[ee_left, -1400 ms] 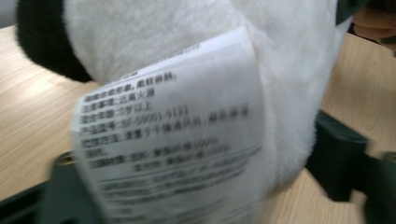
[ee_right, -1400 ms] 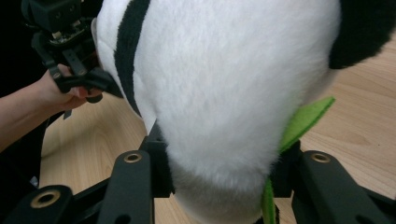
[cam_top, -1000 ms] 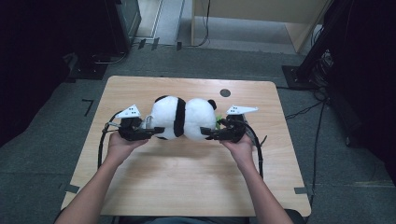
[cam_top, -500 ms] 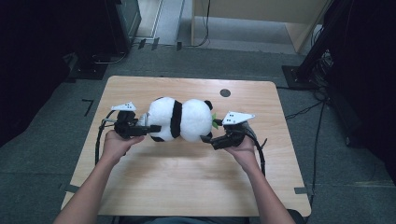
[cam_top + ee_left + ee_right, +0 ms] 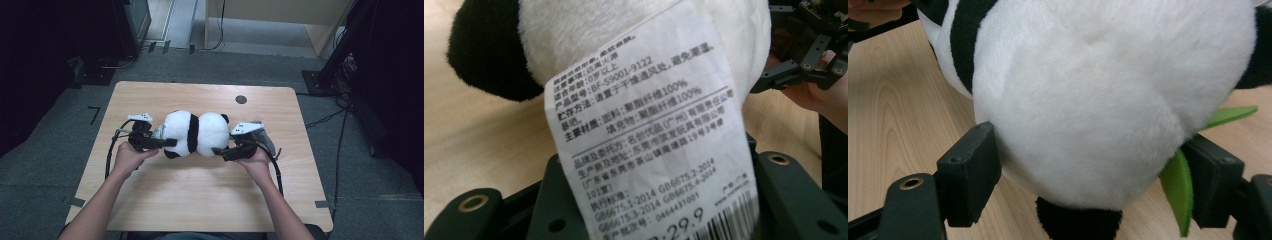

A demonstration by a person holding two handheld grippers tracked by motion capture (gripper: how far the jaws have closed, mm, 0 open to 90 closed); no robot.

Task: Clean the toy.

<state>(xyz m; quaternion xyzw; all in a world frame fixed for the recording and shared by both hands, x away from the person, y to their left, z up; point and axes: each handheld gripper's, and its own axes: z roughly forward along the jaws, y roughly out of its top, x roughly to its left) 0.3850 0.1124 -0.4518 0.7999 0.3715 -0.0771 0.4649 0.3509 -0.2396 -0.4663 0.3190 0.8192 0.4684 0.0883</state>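
Wooden table (image 5: pixel 200 200), plush panda (image 5: pixel 195 132) between left tongs (image 5: pixel 167 143), right tongs (image 5: pixel 219 151).

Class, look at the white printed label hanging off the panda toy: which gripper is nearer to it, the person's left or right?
Left. The label drapes between the left gripper's jaws at the panda toy's rear end. The right gripper is at the toy's opposite end, jaws around its head.

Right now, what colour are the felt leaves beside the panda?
Green; the leaves show best in the right gripper view, against the white panda.
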